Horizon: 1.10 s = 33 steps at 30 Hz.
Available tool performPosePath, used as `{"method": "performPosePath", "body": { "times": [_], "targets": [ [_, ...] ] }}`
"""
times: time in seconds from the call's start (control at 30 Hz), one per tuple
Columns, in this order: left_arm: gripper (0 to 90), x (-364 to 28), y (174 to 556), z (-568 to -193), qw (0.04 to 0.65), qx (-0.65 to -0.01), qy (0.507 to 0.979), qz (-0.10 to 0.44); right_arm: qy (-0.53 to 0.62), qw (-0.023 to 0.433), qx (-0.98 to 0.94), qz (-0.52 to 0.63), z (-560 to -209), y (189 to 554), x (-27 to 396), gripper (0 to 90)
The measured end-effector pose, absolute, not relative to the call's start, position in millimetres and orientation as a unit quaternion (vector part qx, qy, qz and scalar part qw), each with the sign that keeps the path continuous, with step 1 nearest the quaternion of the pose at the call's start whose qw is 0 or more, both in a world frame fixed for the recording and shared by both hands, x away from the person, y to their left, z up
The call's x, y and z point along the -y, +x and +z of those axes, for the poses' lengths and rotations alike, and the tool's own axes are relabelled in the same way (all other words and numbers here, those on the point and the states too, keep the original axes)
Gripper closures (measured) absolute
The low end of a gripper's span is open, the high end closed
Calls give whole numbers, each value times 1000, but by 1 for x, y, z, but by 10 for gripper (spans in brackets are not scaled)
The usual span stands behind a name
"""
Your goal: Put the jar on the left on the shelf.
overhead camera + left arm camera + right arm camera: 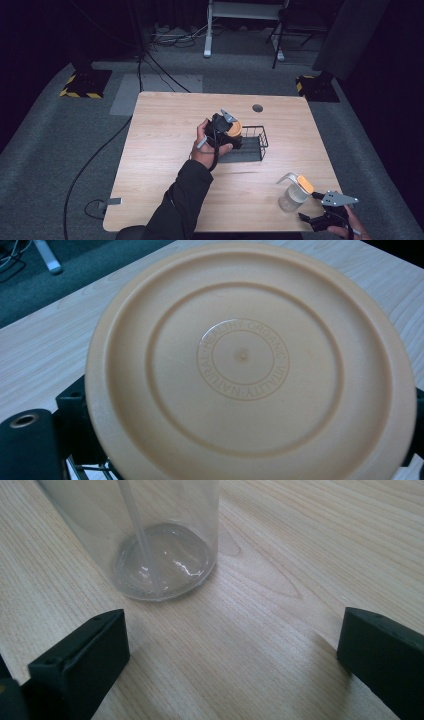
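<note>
Jaws of the left hand-held gripper (231, 131) are clamped on an orange plate (250, 365), which it holds tilted above the middle of the table (165, 165), right at the near-left edge of a black wire basket (255, 142). In the left gripper view the plate is seen face-on and very close: a round, matte, pale-orange disc with a raised rim, a wide inner ring and a small centre circle with embossed lettering running round it. Black jaw parts peek out at the plate's lower left and right edges, and thin wires of the basket show just below it. The person's left hand (207, 145) wraps the gripper body, with a dark sleeve (177, 205) leading back to the table's near edge.

Near the table's front right corner, the right hand-held gripper (312, 207) rests low with its jaws spread wide apart, gripping nothing. Just ahead of it stands a clear plastic cup (150, 540) with an orange lid (304, 183) and a pale handle; it is upright, and a thin straw runs down inside it to the base. The cup is near the jaws but not between them.

A small dark hole (257, 108) sits in the table's far side, well apart from the basket.
</note>
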<state>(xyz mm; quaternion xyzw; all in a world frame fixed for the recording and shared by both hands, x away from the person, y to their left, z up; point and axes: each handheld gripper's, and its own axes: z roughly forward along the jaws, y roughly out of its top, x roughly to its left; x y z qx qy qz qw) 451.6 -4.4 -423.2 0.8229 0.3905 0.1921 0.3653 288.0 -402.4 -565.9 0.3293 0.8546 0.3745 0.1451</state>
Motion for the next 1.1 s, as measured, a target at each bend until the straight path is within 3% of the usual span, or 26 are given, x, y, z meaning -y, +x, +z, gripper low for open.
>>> {"method": "performPosePath", "body": {
  "times": [1.1],
  "targets": [
    [93,10,469,-457,345,-433,815,173,329,145,-855,375,-566,288,403,1]
  ]
}}
